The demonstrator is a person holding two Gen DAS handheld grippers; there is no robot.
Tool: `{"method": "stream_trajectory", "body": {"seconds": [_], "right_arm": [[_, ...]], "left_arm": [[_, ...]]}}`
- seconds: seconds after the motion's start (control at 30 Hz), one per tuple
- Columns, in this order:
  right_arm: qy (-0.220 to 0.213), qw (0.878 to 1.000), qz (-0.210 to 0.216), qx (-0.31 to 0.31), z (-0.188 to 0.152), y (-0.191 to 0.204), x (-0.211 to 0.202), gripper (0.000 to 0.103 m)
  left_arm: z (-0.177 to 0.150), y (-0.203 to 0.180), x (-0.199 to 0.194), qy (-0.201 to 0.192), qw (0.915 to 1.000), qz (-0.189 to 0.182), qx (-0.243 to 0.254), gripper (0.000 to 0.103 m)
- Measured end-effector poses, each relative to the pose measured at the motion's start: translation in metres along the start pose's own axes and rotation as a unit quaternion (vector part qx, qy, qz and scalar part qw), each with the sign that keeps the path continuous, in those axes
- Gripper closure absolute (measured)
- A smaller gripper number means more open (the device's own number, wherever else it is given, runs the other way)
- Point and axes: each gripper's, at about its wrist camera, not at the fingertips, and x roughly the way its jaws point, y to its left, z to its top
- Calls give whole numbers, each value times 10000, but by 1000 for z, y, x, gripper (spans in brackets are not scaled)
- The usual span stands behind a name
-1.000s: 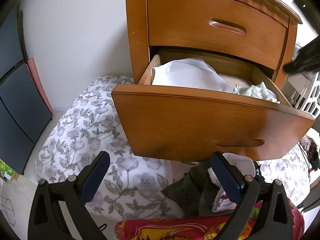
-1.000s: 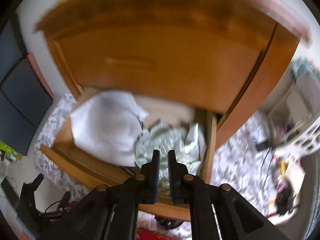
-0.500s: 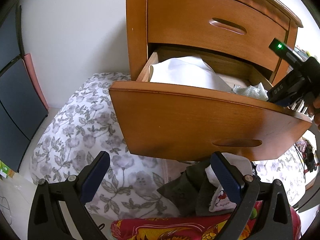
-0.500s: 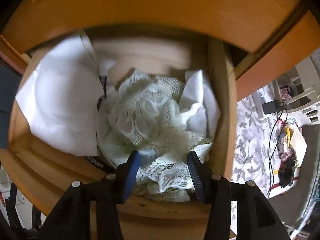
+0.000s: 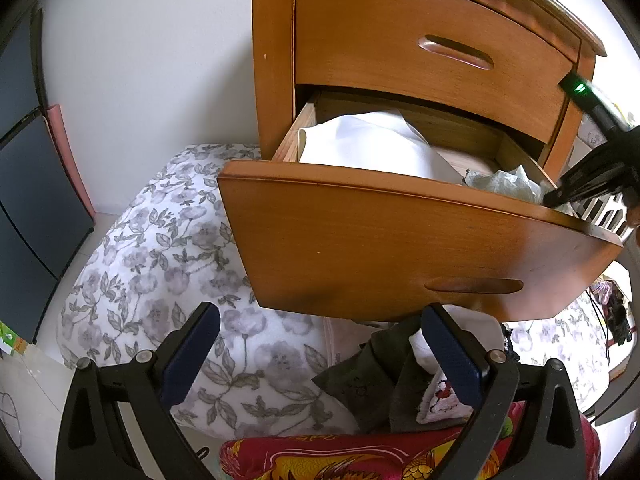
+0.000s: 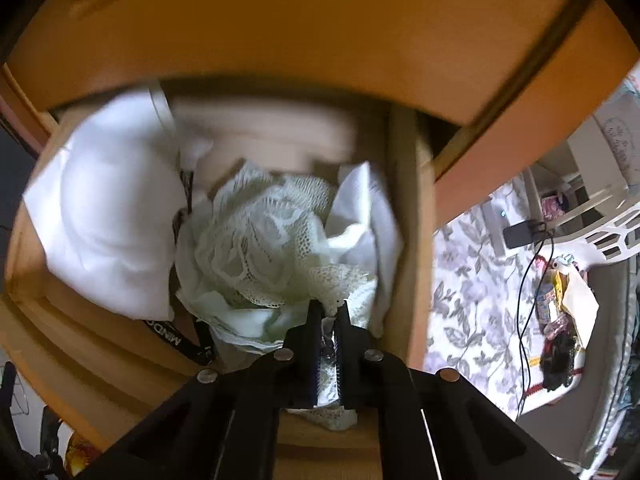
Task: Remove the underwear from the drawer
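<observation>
- My left hand-held gripper [image 5: 316,354] is hanging low in front of the pulled-out lower wooden drawer [image 5: 400,248], its blue-padded fingers spread wide apart and holding nothing; below it I am seeing a grey floral bedcover [image 5: 160,256] and a small heap of dark and white clothes [image 5: 384,384].
- At the left of the drawer a smooth white folded cloth [image 6: 108,220] is lying in a plump mound; it is not what I am gripping.
- Beside it, right of centre, the pale green lace underwear [image 6: 256,248] is sitting crumpled in the drawer, with a plain white garment [image 6: 368,216] tucked against the right wall.
- My right hand-held gripper [image 6: 327,316] is pinching the near lace edge of that underwear, the fingers drawn nearly together with a fold of fabric showing between them.
- I am judging the piece to be very light, limp and shapeless, so it should trail below the pinch and take no effort to lift.
- The open lace looks delicate and snag-prone; I am wary of it catching on the drawer's front edge or dragging the white garment along.
- A hold on the thicker bunched hem, which is where I seem to be holding it, seems safer than on a single thin layer of net.
- At the far right, a white plastic basket [image 6: 608,220] is sitting on the floral cover, well apart from the drawer.
</observation>
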Motion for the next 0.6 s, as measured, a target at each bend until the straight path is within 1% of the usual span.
{"method": "stream_trajectory", "body": {"seconds": [0.1, 0.27, 0.47, 0.6], "right_arm": [[-382, 9993, 20, -30, -4, -5, -25, 98], [-1036, 9946, 7, -52, 3, -15, -64, 98], [-1864, 9823, -114, -169, 7, -7, -128, 98], [-2407, 9703, -136, -226, 3, -2, -172, 98]], "left_arm": [[0, 0, 0, 5, 10000, -2, -1, 2], [0, 1, -1, 1, 10000, 12, 8, 2], [0, 1, 0, 3, 10000, 8, 4, 2], [0, 1, 0, 4, 10000, 9, 7, 2]]}}
